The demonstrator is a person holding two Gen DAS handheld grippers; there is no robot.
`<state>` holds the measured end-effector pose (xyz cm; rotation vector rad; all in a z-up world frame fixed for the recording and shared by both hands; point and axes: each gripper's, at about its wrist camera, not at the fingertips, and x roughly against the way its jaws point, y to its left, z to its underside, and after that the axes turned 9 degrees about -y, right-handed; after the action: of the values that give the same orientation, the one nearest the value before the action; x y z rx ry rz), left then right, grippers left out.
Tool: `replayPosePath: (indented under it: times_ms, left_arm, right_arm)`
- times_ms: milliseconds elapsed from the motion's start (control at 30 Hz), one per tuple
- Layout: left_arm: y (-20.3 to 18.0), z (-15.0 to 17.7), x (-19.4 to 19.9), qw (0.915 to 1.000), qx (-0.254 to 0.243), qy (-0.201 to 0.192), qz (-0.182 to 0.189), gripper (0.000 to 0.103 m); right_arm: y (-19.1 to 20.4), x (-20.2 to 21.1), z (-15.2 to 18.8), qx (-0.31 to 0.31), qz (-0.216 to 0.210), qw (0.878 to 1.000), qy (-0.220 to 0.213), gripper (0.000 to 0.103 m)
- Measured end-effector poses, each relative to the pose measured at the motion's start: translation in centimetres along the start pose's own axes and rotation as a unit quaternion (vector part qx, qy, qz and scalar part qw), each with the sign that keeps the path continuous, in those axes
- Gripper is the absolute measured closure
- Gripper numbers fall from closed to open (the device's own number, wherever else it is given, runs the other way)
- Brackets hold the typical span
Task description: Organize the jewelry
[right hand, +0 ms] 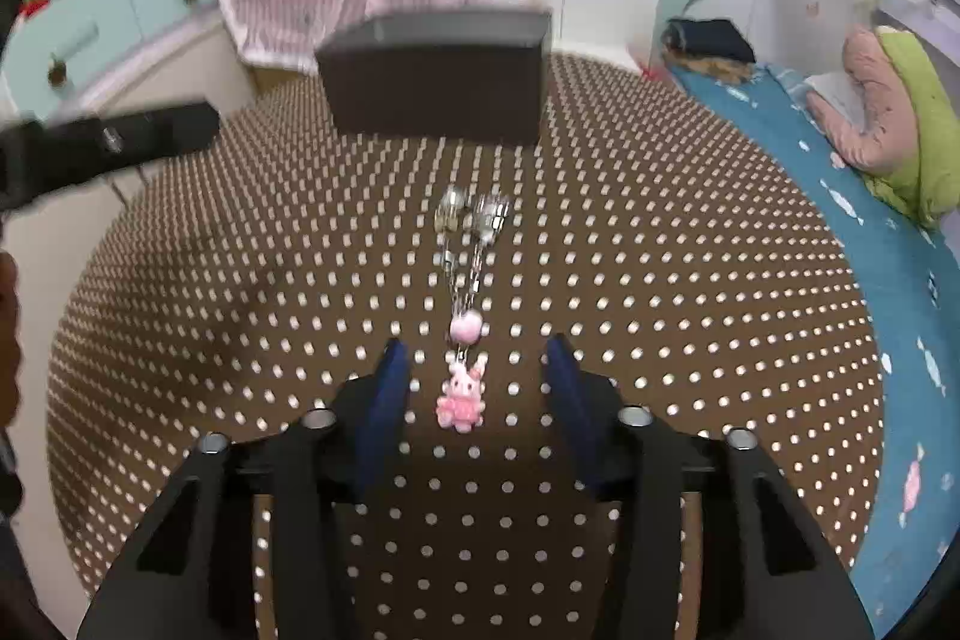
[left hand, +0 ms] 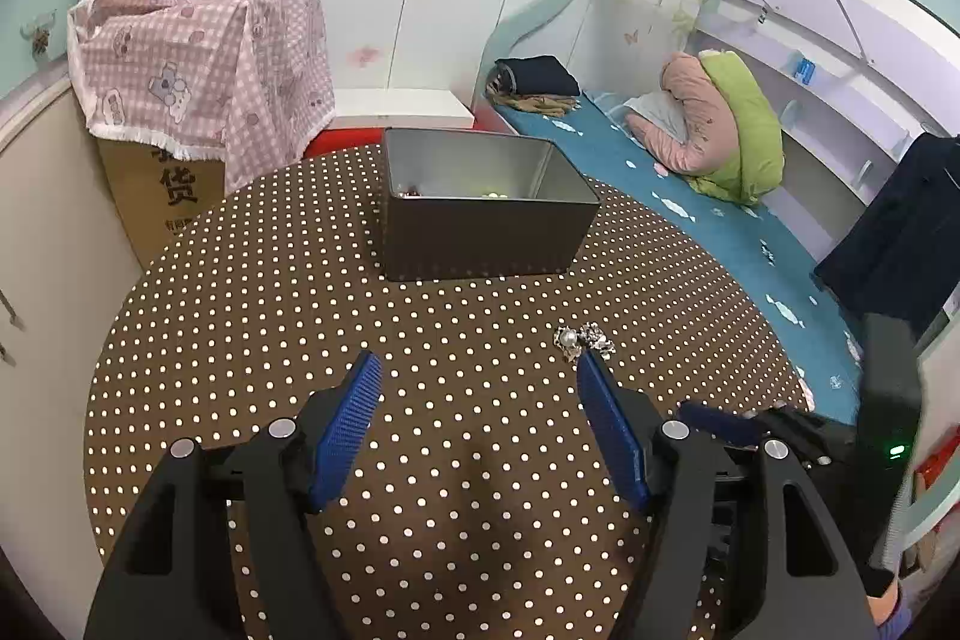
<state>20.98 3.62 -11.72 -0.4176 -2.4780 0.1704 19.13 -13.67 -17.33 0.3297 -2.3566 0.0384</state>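
Pink bunny charm (right hand: 461,396) lies between the right gripper's (right hand: 477,370) parted, untouching pads (left gripper (left hand: 480,370) gapes empty); grey tin (left hand: 480,208) holds beads

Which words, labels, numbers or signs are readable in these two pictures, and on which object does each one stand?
"货": large black Chinese character on the brown cardboard box under the pink checked cloth, left wrist view.
Above it, one more character, half covered by the cloth: not readable.
Below it, a row of small characters: too small to read.
Grey metal tin, brown polka-dot tablecloth, pink rabbit charm: no text.
Right wrist view: nothing readable.
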Motion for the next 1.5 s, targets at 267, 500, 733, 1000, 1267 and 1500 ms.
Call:
replayPosePath:
  times_ms: [267,500,733,1000,1267,1500]
  left_arm:
    - [-0.1,-0.1,-0.4,1.0,0.007,0.004,0.004,0.038]
    - [-0.8,0.3,-1.6,0.9997,0.008,0.019,0.016,0.038]
    - [-1.9,0.9,-2.8,0.999,0.003,0.034,0.029,0.038]
    - [-5.0,2.5,-4.7,0.9942,-0.029,0.062,0.082,0.038]
    - [-8.5,3.2,-6.9,0.9901,-0.066,0.064,0.106,0.043]
    - [-10.5,3.1,-8.2,0.9868,-0.106,0.061,0.106,0.066]
  right_arm:
    - [-0.1,1.1,0.9,0.006,-0.011,1.0,0.002,0.086]
    - [-2.3,3.5,0.5,-0.027,-0.01,0.999,-0.037,0.086]
    - [-4.1,5.9,-1.4,-0.054,-0.034,0.995,-0.076,0.086]
    - [-5.1,6.0,-3.3,-0.064,-0.038,0.993,-0.09,0.086]
    - [-5.5,5.9,-4.2,-0.068,-0.046,0.992,-0.094,0.086]
    - [-5.6,5.9,-4.5,-0.068,-0.051,0.992,-0.096,0.086]
